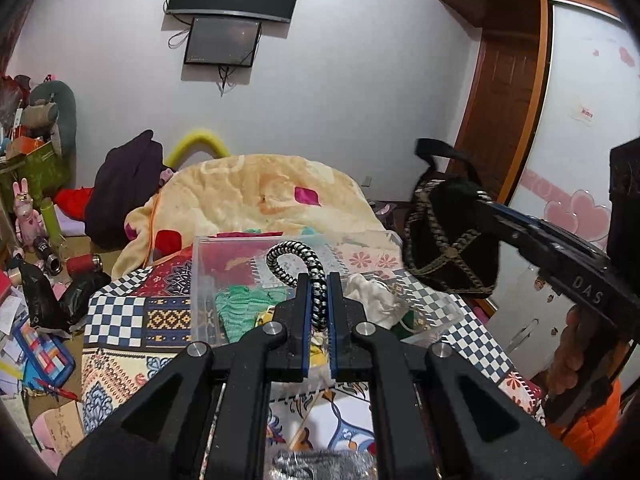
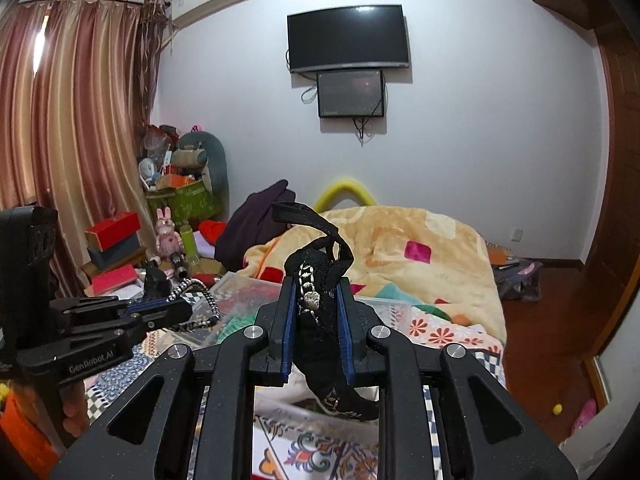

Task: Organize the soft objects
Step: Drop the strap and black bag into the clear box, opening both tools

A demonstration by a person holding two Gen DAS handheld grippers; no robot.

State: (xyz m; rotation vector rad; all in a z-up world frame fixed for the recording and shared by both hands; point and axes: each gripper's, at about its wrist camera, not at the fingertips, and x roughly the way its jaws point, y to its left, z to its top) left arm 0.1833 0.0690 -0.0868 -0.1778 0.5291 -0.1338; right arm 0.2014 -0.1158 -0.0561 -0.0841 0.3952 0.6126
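Note:
My left gripper (image 1: 319, 280) is shut on a black-and-white braided cord (image 1: 298, 256) that loops up above the fingertips; the cord also shows in the right wrist view (image 2: 200, 300). My right gripper (image 2: 316, 286) is shut on a black fabric bag with gold-and-white trim (image 2: 320, 276); in the left wrist view the bag (image 1: 448, 236) hangs from that gripper (image 1: 486, 202) above the bed's right side. A clear plastic bin (image 1: 200, 280) on the bed holds green, red and white soft cloth pieces, just beyond my left fingertips.
A patterned patchwork sheet (image 1: 120, 320) covers the bed, with a yellow blanket (image 1: 260, 188) heaped behind the bin. Boxes, toys and papers (image 1: 36, 240) clutter the left side. A wardrobe (image 1: 580, 120) stands at right. A dark garment (image 2: 256, 216) lies behind the bed.

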